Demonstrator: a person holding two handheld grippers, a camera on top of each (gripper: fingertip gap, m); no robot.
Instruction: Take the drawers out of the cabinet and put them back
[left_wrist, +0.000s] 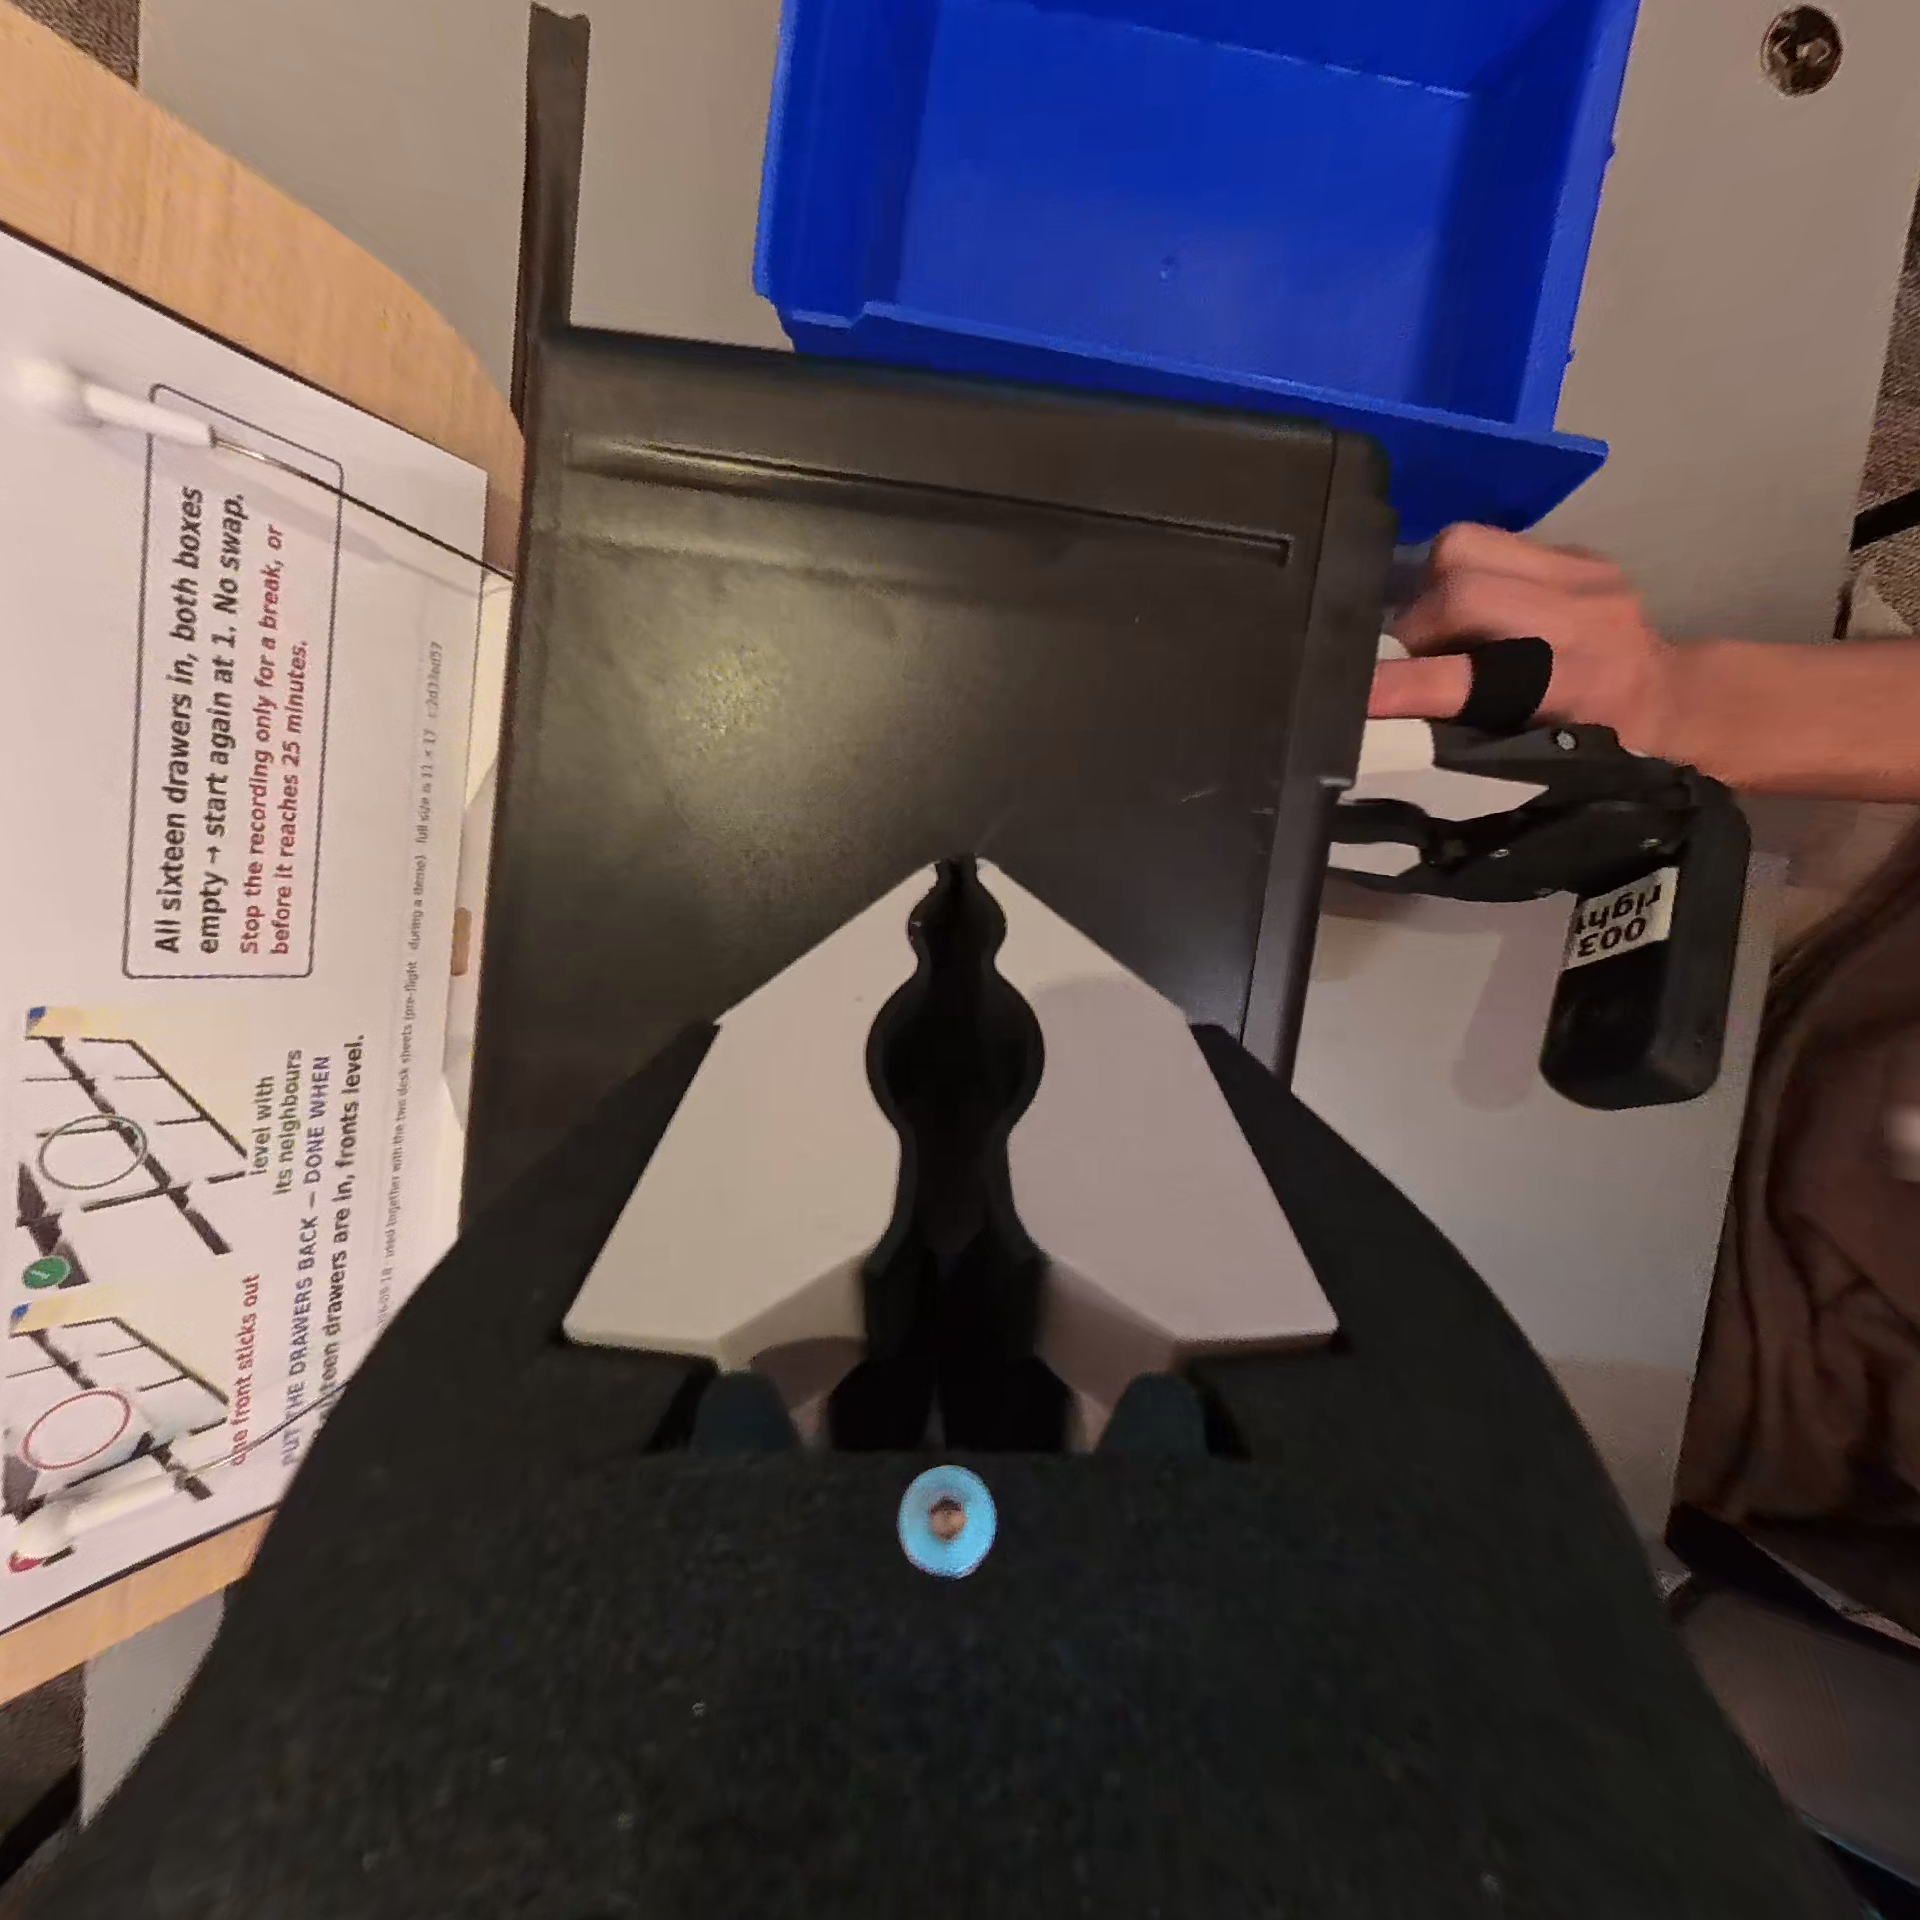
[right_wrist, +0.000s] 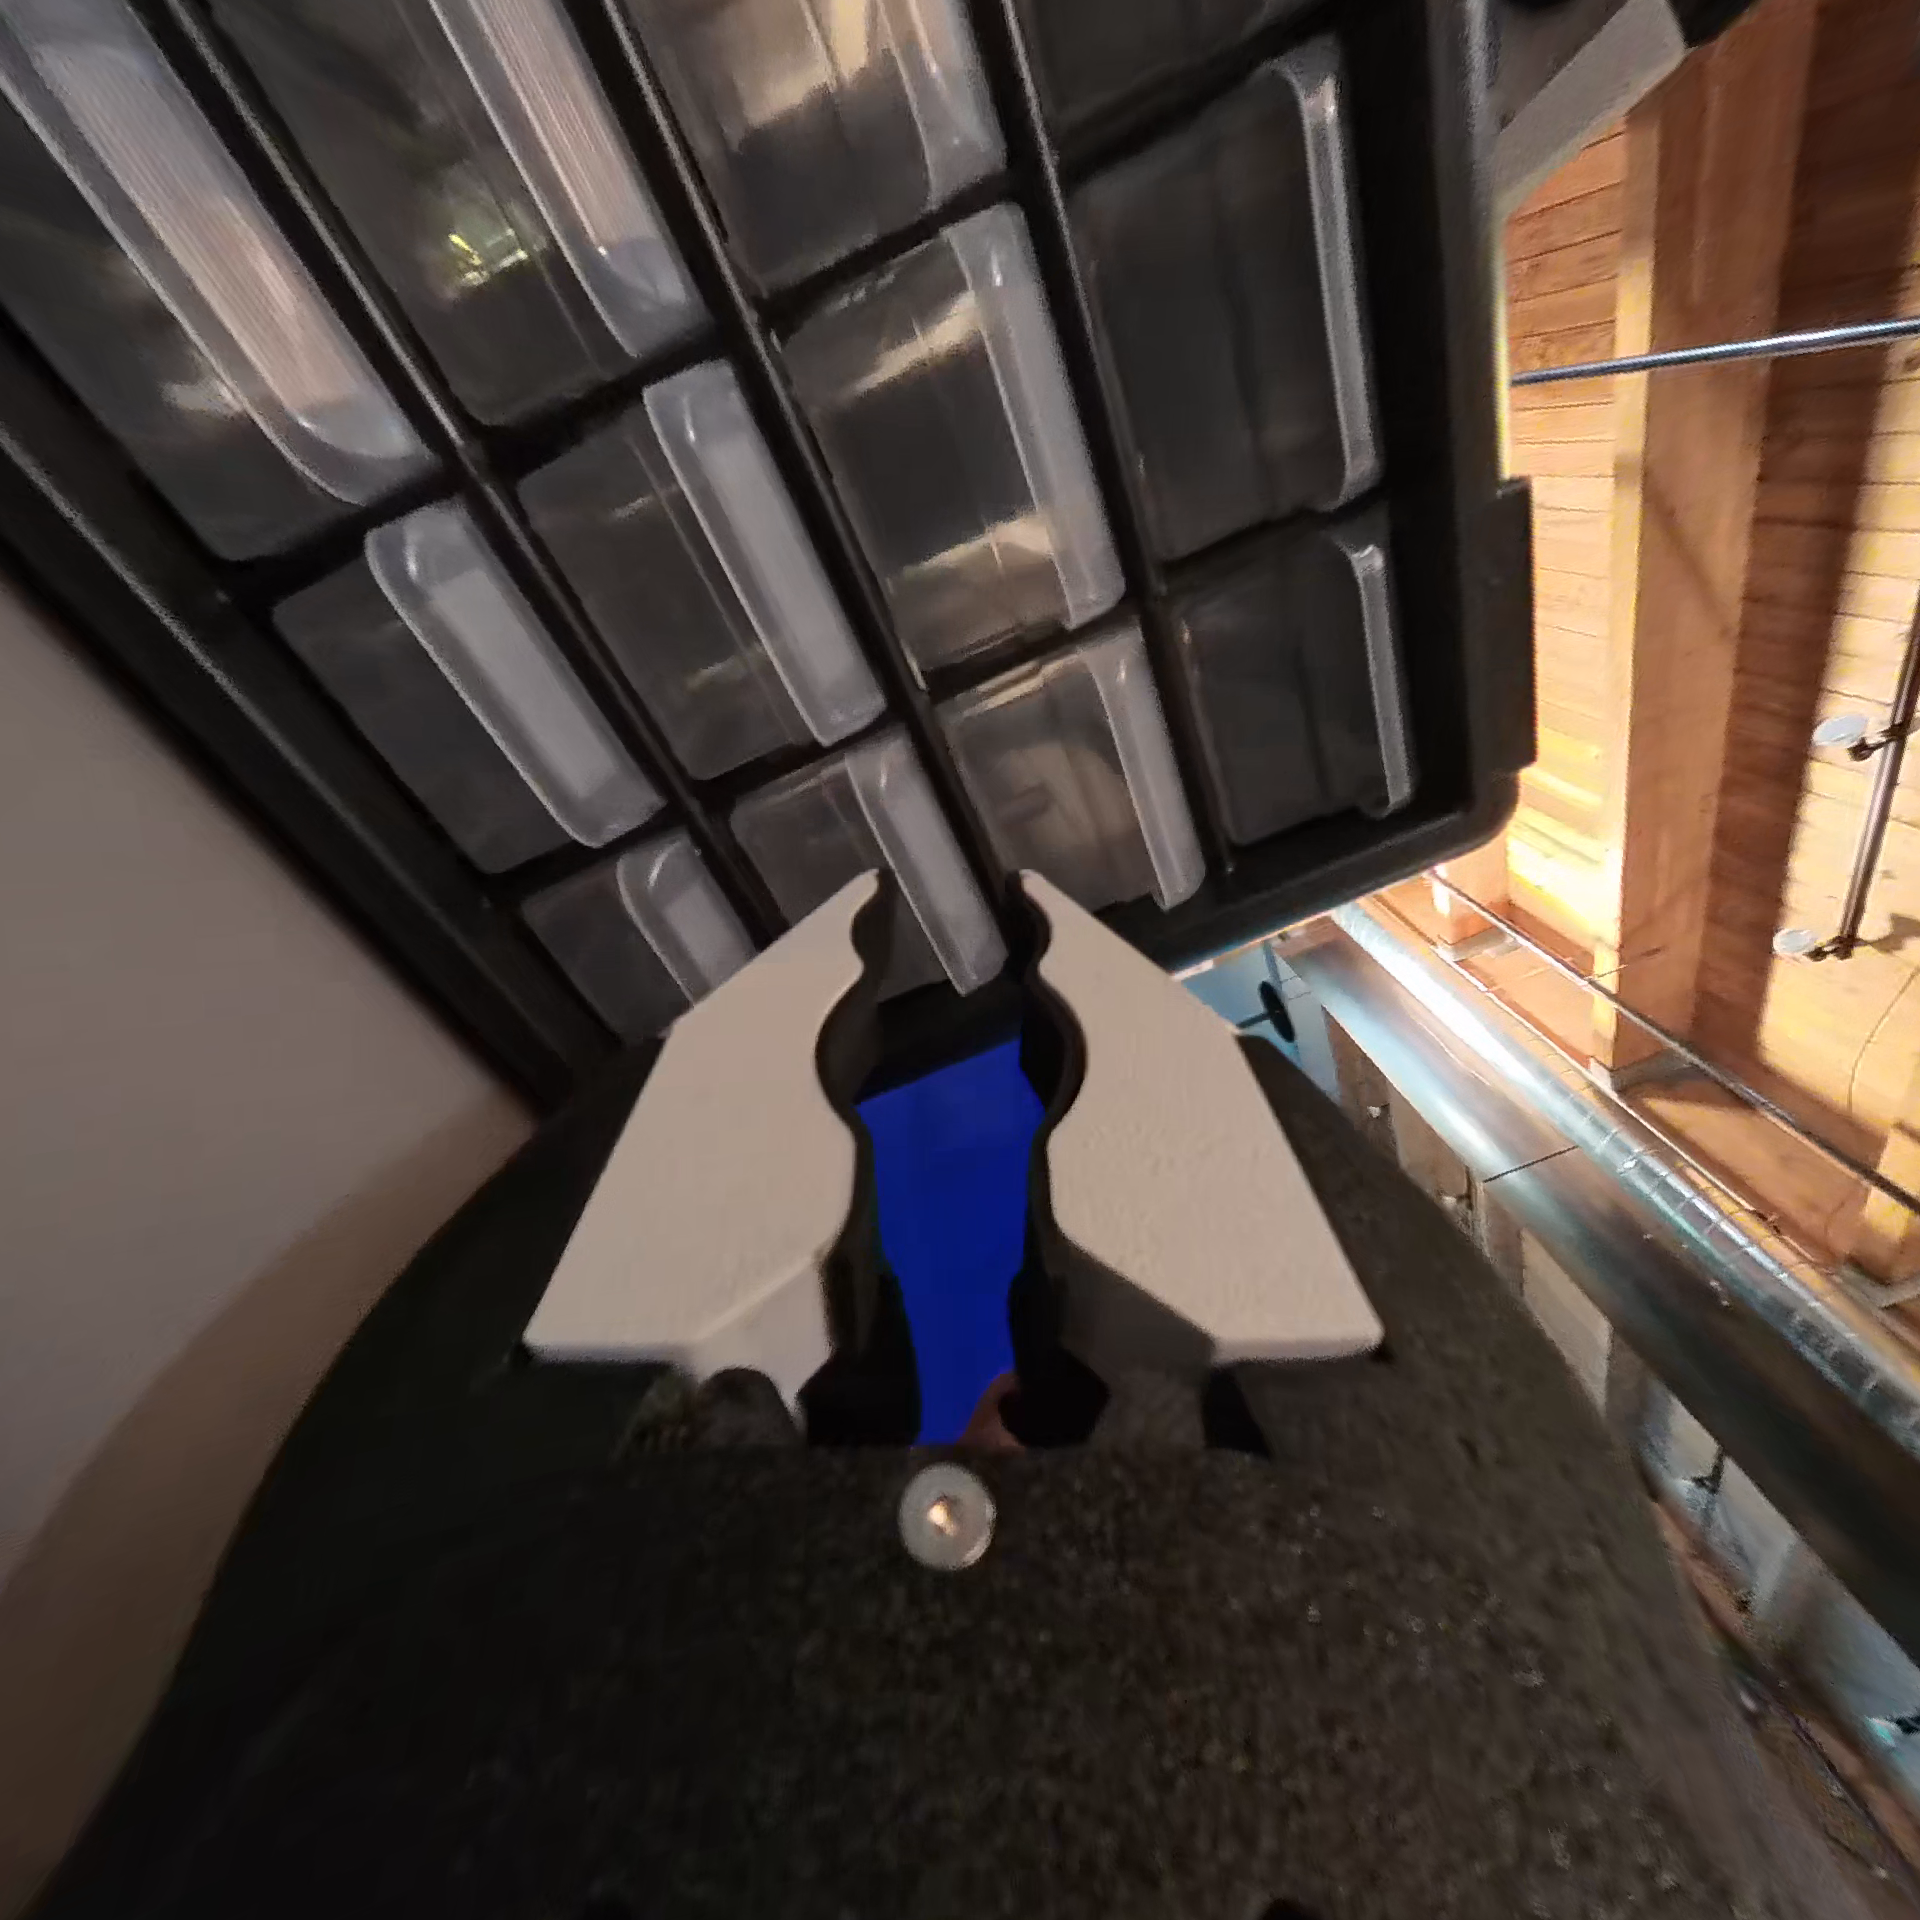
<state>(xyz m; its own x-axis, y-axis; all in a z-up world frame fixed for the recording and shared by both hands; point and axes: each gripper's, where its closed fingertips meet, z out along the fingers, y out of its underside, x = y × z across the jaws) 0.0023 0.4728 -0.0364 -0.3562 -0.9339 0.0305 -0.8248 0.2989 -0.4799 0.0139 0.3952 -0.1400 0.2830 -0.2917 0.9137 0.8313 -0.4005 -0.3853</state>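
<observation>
While my left gripper is pressing, tips together and empty, on the black side of the cabinet, my right gripper is closing partway around a clear drawer handle, contact unclear. Cabinet is standing on the white counter; blue bin is sitting just behind it, instruction sheet lying beside it.
</observation>
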